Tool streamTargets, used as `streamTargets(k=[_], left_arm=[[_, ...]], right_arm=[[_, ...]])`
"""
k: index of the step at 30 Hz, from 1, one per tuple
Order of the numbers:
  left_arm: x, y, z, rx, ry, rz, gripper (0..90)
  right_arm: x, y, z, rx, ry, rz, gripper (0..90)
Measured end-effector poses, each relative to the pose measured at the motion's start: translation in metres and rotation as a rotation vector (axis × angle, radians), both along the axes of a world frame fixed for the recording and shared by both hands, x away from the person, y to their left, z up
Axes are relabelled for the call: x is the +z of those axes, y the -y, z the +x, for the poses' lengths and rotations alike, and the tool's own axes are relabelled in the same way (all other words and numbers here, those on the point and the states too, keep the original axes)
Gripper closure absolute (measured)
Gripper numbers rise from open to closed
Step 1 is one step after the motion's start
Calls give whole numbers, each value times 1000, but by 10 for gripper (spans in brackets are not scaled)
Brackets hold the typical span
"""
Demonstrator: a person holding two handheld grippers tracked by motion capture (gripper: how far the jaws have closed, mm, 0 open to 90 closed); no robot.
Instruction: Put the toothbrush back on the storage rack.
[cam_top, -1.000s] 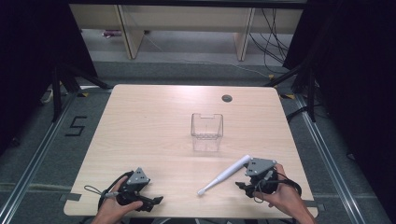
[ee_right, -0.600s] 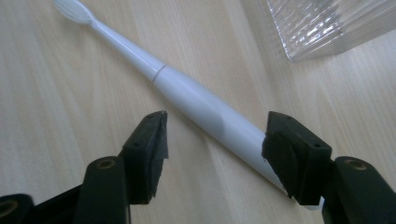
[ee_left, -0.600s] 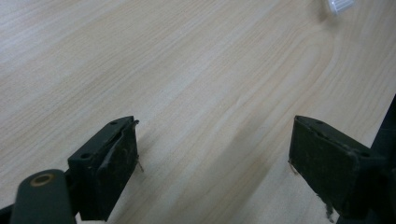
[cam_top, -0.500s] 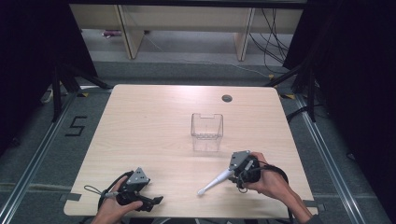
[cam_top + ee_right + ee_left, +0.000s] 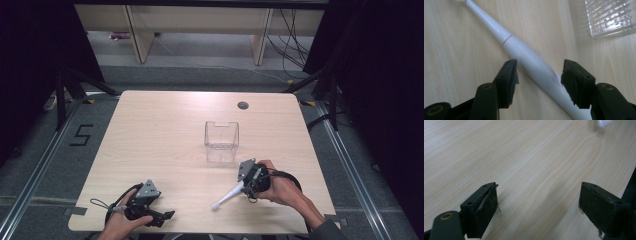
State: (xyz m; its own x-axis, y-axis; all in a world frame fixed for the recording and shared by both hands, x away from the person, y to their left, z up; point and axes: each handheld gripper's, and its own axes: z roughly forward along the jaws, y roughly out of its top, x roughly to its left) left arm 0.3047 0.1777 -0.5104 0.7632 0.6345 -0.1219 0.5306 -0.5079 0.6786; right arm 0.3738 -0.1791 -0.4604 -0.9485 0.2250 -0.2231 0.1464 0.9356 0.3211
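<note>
One white plastic electric toothbrush [image 5: 227, 196] and one clear ribbed plastic container [image 5: 221, 142] lie on one pale wooden surface [image 5: 160, 130], along with two black two-jaw tools, one [image 5: 167, 215] at the left and one [image 5: 246, 186] at the right.

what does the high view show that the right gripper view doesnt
High view alone: the whole table, the left gripper resting open near its front edge, both hands, and the clear box's full shape. Right gripper view alone: the right gripper has been closing its jaws around the toothbrush's thick handle, with gaps still beside both pads. Both share the white toothbrush lying flat on the wood and part of the clear box.
</note>
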Motion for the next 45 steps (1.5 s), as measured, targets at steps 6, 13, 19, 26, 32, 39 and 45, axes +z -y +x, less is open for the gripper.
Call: streamTargets(k=[6, 13, 19, 26, 32, 39, 45], left_arm=[[0, 0, 0, -4, 0, -4, 149], [0, 1, -1, -1, -3, -19, 149], [0, 1, -1, -4, -2, -19, 149], [0, 1, -1, -5, -1, -18, 149], [0, 1, -1, -5, -2, -18, 149], [0, 1, 0, -11, -3, -12, 149], [0, 2, -1, -9, -5, -17, 149]], right_arm=[[-1, -7, 2, 29, -10, -24, 464], [-6, -11, 6, 77, -19, -87, 461], [-10, -13, 9, 104, -25, -116, 463], [-10, -16, 5, 50, -68, -141, 506], [-10, -20, 7, 70, -93, -163, 553], [-13, -24, 15, 104, -128, -163, 578], [-11, -26, 14, 37, -179, -210, 592]])
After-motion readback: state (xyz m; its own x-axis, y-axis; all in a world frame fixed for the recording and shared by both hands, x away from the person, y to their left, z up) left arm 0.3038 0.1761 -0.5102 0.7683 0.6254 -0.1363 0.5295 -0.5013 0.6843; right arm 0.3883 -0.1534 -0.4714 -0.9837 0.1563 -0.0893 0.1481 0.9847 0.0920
